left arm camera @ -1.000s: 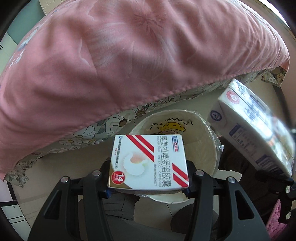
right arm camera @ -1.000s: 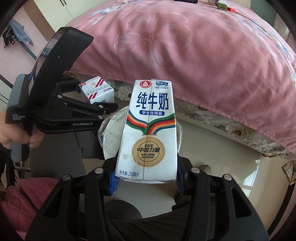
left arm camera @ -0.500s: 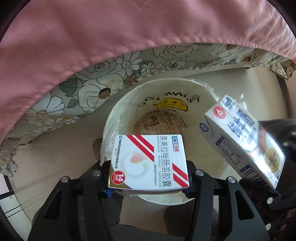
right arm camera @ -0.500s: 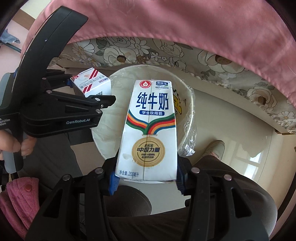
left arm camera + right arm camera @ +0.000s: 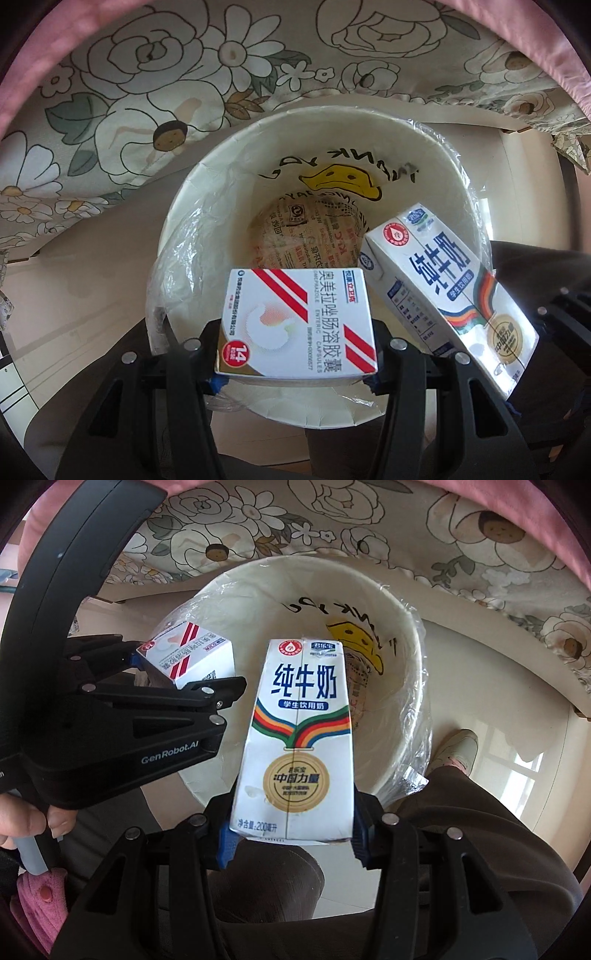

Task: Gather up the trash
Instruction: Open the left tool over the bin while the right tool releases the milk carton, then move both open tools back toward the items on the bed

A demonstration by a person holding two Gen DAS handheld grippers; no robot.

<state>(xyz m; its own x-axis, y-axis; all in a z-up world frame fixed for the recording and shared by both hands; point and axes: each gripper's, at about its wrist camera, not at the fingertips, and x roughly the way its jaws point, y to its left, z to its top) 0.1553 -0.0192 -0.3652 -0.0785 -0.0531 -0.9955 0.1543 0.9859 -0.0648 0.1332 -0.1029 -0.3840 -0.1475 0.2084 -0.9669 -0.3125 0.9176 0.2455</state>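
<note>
Bedding and floor around the scene

A floral bed skirt [image 5: 155, 96] hung at twelve o'clock under a pink quilt [image 5: 535, 513]; glossy cream floor [image 5: 491, 686] lay at three o'clock.

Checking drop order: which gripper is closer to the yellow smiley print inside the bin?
Right, by a small margin. The right gripper pushes its milk carton up beside the yellow smiley print; the left gripper holds the medicine box back over the trash bin near rim.

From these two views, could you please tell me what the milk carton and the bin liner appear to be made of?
Milk carton: probably coated paperboard, given its glossy print and crisp folded edges. Bin liner: thin clear plastic film, wrinkled and shiny, draped over the rim.
</note>
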